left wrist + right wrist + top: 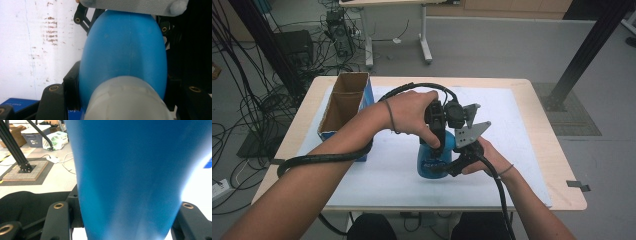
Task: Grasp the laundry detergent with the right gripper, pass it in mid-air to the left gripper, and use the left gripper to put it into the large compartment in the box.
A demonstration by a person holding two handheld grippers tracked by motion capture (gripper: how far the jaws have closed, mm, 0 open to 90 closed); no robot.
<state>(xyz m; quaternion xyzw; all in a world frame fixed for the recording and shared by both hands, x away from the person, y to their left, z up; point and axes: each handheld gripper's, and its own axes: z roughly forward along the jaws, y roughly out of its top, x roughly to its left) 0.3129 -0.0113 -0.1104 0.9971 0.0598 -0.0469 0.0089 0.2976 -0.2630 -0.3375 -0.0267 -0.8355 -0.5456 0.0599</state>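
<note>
A blue plastic bottle (pixel 430 161) with a pale cap stands upright on the white sheet near the table's middle. From above, my left gripper (pixel 435 132) comes down over its top. In the left gripper view the cap (pixel 127 100) sits between the black jaws of my left gripper (pixel 125 100), which is shut on it, and the blue body (pixel 122 50) runs away below. My right gripper (pixel 453 162) reaches in from the right at the bottle's lower half. In the right gripper view, the right gripper (pixel 123 220) is shut on the blue body (pixel 130 170).
An open cardboard box (pixel 343 102) with a blue side stands at the table's left. The white sheet (pixel 522 150) covers most of the wooden table. Cables trail from both grippers. A black frame post (pixel 582 55) rises beyond the table's right.
</note>
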